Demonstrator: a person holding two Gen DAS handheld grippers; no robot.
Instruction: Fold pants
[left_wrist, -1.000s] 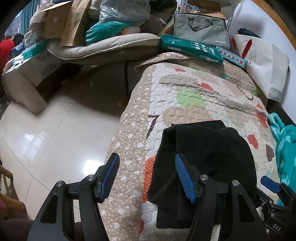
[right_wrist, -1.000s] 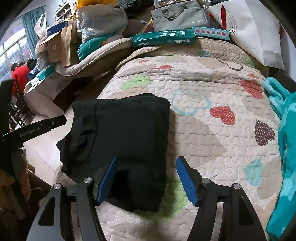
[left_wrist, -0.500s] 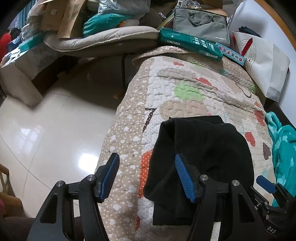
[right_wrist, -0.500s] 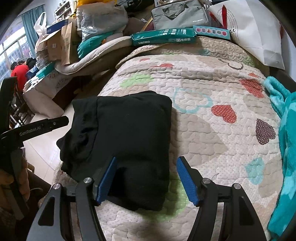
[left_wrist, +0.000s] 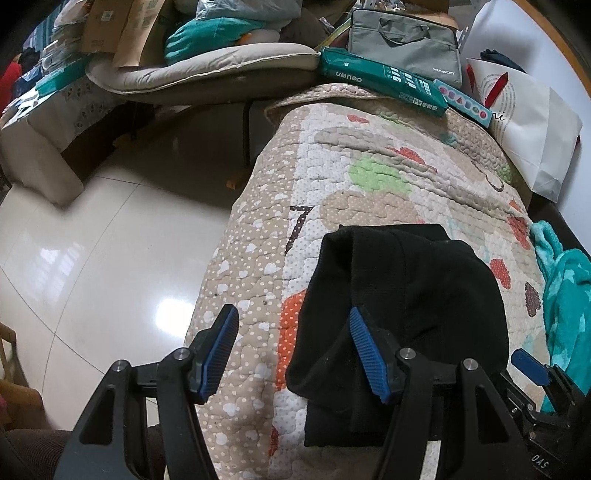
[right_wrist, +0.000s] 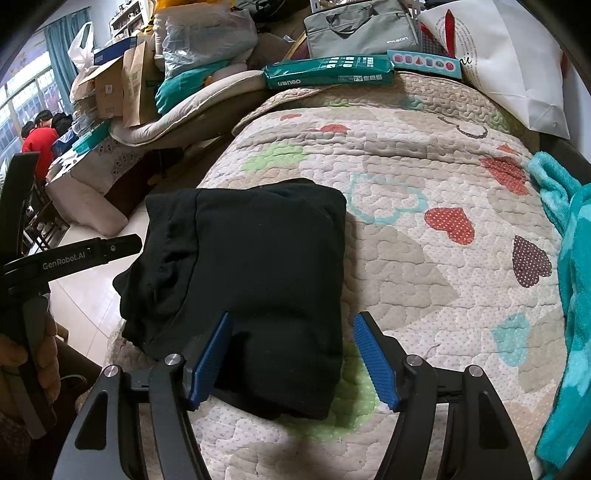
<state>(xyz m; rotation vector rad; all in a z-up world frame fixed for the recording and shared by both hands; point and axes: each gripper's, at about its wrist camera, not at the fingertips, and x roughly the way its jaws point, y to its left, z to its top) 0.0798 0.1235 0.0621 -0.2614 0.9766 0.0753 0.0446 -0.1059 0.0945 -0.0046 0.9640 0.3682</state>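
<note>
The black pants (left_wrist: 406, 288) lie folded into a thick rectangle on the heart-patterned quilt (left_wrist: 369, 155), close to the bed's left edge. My left gripper (left_wrist: 291, 314) stands open above that edge. Its right finger is over the pants' left side and its left finger is over bare quilt. In the right wrist view the pants (right_wrist: 251, 266) fill the lower middle. My right gripper (right_wrist: 291, 317) is open above their near right corner, pads not pressing the cloth. The left gripper's body (right_wrist: 74, 254), held by a hand, shows at the left.
A teal fleece blanket (right_wrist: 572, 258) runs along the bed's right side. At the far end sit a green box (left_wrist: 380, 81), a grey bag (left_wrist: 406, 40) and a white paper bag (left_wrist: 528, 122). Shiny tiled floor (left_wrist: 92, 240) lies left of the bed, with piled cushions and cartons beyond. People sit far left (right_wrist: 40, 136).
My left gripper has tipped slightly downward, so the bed sits a little higher in its view. The pants and the right gripper have not visibly moved.
</note>
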